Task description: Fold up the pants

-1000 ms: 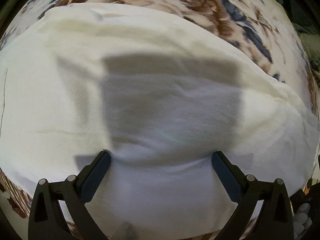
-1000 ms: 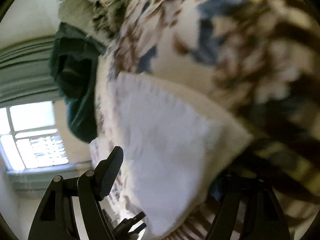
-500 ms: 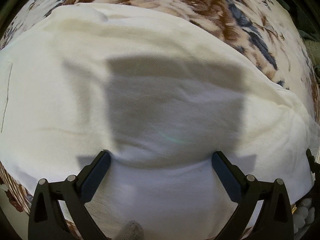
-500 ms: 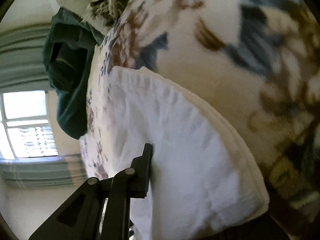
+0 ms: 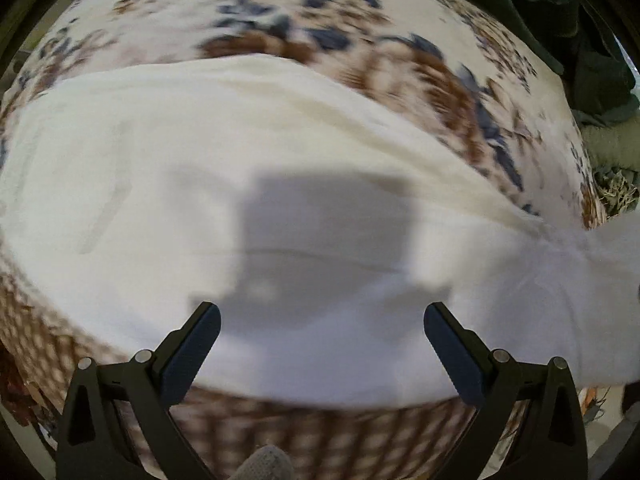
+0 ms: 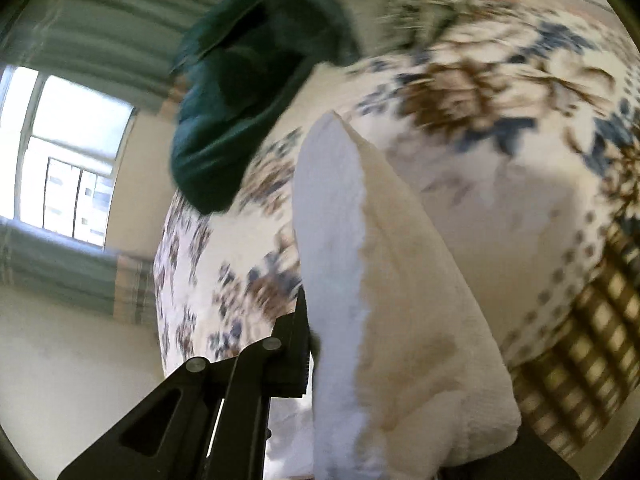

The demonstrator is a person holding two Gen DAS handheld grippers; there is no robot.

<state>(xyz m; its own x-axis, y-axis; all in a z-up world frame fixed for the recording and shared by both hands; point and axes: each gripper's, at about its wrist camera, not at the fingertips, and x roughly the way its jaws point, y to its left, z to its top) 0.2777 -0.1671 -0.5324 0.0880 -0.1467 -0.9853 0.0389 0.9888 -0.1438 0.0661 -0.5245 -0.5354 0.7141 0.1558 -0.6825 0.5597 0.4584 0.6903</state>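
Note:
The white pants (image 5: pixel 280 184) lie spread across a floral blanket (image 5: pixel 360 40) in the left wrist view. My left gripper (image 5: pixel 322 332) is open and empty, hovering over the near edge of the pants. In the right wrist view my right gripper (image 6: pixel 320 364) is shut on an end of the pants (image 6: pixel 380 300) and holds that end lifted off the blanket (image 6: pixel 500 140). Only its left finger (image 6: pixel 294 356) shows; the cloth hides the other. The lifted end also shows at the right edge of the left wrist view (image 5: pixel 600 260).
A dark green garment (image 6: pixel 248 92) lies heaped at the far end of the blanket, also in the left wrist view (image 5: pixel 560 20). A window (image 6: pixel 60 160) and green curtain (image 6: pixel 120 28) stand behind. The blanket's checked border (image 5: pixel 320 432) runs along the near edge.
My right gripper closed on the pants' end and lifted it, turning the view. My left gripper pulled back toward the near edge and stayed open.

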